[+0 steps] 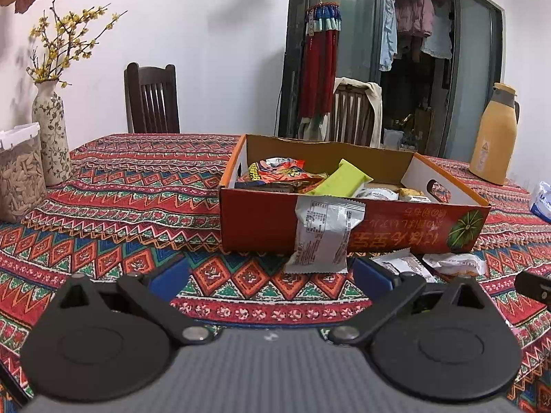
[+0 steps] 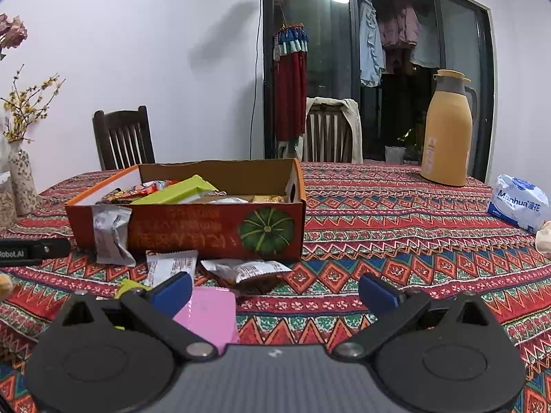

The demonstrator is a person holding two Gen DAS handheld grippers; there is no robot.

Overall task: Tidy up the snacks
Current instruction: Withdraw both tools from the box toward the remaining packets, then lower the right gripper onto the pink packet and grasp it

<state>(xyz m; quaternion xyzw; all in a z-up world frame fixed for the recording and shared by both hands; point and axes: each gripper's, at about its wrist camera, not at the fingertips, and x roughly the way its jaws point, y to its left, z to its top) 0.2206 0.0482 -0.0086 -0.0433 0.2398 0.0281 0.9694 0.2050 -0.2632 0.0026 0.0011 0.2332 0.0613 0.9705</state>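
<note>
One snack box (image 2: 220, 230) on the counter (image 2: 396, 220), two grippers spread wide and empty.
One grey packet (image 1: 323, 234) leans on the box front; three more packets lie loose before it: white (image 2: 170, 268), brown (image 2: 248, 273), pink (image 2: 210, 313). The left gripper (image 1: 270, 277) and right gripper (image 2: 275, 290) hover low nearby.

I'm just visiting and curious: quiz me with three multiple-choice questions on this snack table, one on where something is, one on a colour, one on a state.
1. Where is the grey packet?
A. Leaning against the box front
B. Inside the box
C. Beside the flask

2. What colour is the flask?
A. Blue
B. Yellow
C. Black

3. How is the right gripper?
A. Shut on a packet
B. Shut, empty
C. Open

Answers: 1 A, it stands propped on the box wall; 2 B, its body is yellow; 3 C, its fingers are spread, holding nothing.
</note>
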